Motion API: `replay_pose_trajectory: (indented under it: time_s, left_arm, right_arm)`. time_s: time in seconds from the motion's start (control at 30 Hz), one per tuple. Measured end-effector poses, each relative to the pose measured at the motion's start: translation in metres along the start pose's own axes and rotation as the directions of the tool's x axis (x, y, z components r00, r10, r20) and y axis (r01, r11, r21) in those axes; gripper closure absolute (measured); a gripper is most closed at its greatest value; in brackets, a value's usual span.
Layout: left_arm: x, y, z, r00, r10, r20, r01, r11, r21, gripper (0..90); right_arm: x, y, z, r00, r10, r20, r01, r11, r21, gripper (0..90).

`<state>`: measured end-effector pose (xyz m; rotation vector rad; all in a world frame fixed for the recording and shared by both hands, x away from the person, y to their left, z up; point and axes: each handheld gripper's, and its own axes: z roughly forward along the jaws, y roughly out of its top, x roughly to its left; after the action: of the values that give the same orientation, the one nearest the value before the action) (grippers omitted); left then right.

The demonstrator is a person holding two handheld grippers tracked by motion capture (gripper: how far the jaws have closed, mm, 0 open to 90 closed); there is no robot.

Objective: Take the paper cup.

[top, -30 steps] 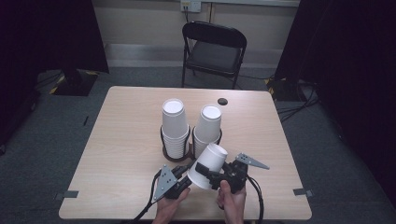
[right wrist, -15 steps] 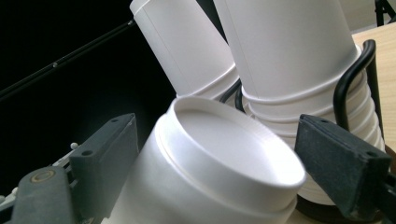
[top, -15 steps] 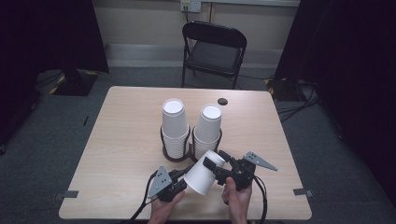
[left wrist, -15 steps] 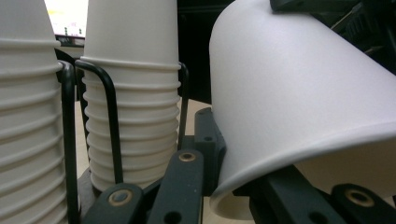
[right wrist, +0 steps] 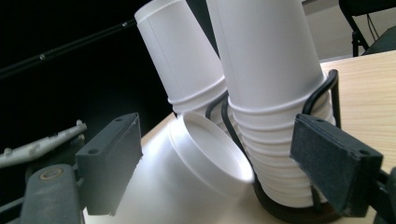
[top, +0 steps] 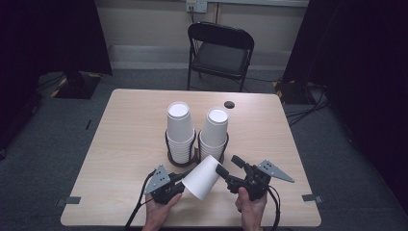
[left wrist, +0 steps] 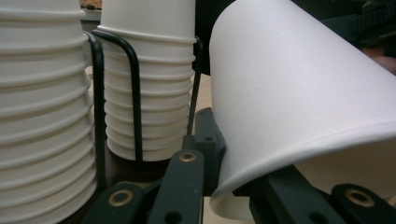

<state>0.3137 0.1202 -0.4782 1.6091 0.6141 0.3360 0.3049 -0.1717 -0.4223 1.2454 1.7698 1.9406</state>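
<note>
A single paper cup held tilted above the near edge of the table, in front of two racked stacks.

The table (top: 125, 144) carries a black wire holder (top: 169, 144) with two stacks of inverted white cups, the left stack (top: 179, 126) and the right stack (top: 214, 132), and a small dark disc (top: 229, 104) lies well behind them. A folding chair (top: 219, 53) stands beyond the far edge. Near the person, the loose cup (top: 201, 176) lies tilted, base toward the stacks. The left hand-held gripper (top: 179, 179) is clenched on its rim, one jaw inside the mouth and one outside. The right hand-held gripper (top: 229, 168) sits released, jaws spread just beside the cup's base, not touching it. This looks like a handover or repositioning step; next, the right jaws probably need to close on the cup near its base before the left lets go.
</note>
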Motion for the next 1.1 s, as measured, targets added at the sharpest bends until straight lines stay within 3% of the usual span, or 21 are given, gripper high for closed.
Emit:
replay_pose_trajectory:
  time_s: [0.13,0.2,0.3,0.43,0.53,0.7,0.93,1.0,1.1]
  left_arm:
    - [0.002,0.007,-0.006,0.9963,0.070,-0.050,-0.066,0.9946,0.080,85.7]
    - [0.003,0.011,-0.008,0.9954,0.081,-0.053,-0.075,0.9918,0.104,85.7]
    - [0.005,0.018,-0.010,0.9952,0.086,-0.046,-0.080,0.9887,0.127,85.6]
    - [0.009,0.028,-0.013,0.9976,0.061,-0.032,-0.055,0.9874,0.148,85.6]
    - [0.012,0.035,-0.015,0.9983,0.052,-0.024,-0.047,0.9824,0.181,85.7]
    - [0.016,0.045,-0.014,0.9974,0.070,-0.019,-0.062,0.9585,0.278,85.7]
    - [0.018,0.053,-0.008,0.9965,0.077,0.034,-0.084,0.9199,0.383,85.7]
    - [0.017,0.056,-0.006,0.9946,0.092,0.047,-0.104,0.9025,0.418,85.7]
    - [0.017,0.060,-0.003,0.9929,0.105,0.057,-0.119,0.8798,0.460,85.6]
  right_arm:
    - [0.000,-0.004,-0.003,0.9994,-0.030,0.020,0.029,1.000,0.003,15.7]
    - [0.000,-0.006,-0.004,0.9984,-0.052,0.021,0.052,0.999,0.008,14.2]
    - [0.000,-0.008,-0.005,0.9963,-0.085,0.015,0.085,0.996,0.024,13.5]
    - [0.001,-0.012,-0.004,0.9940,-0.110,0.004,0.109,0.993,0.049,13.3]
    - [0.002,-0.014,-0.003,0.9895,-0.144,-0.002,0.144,0.988,0.061,13.4]
    - [0.003,-0.017,-0.004,0.9839,-0.178,-0.011,0.178,0.980,0.083,13.3]
    - [0.003,-0.024,-0.003,0.9769,-0.203,-0.066,0.209,0.972,0.109,13.6]
    - [0.005,-0.025,-0.003,0.9719,-0.224,-0.073,0.231,0.965,0.119,14.7]
    - [0.006,-0.026,-0.003,0.9561,-0.270,-0.114,0.284,0.950,0.131,20.3]
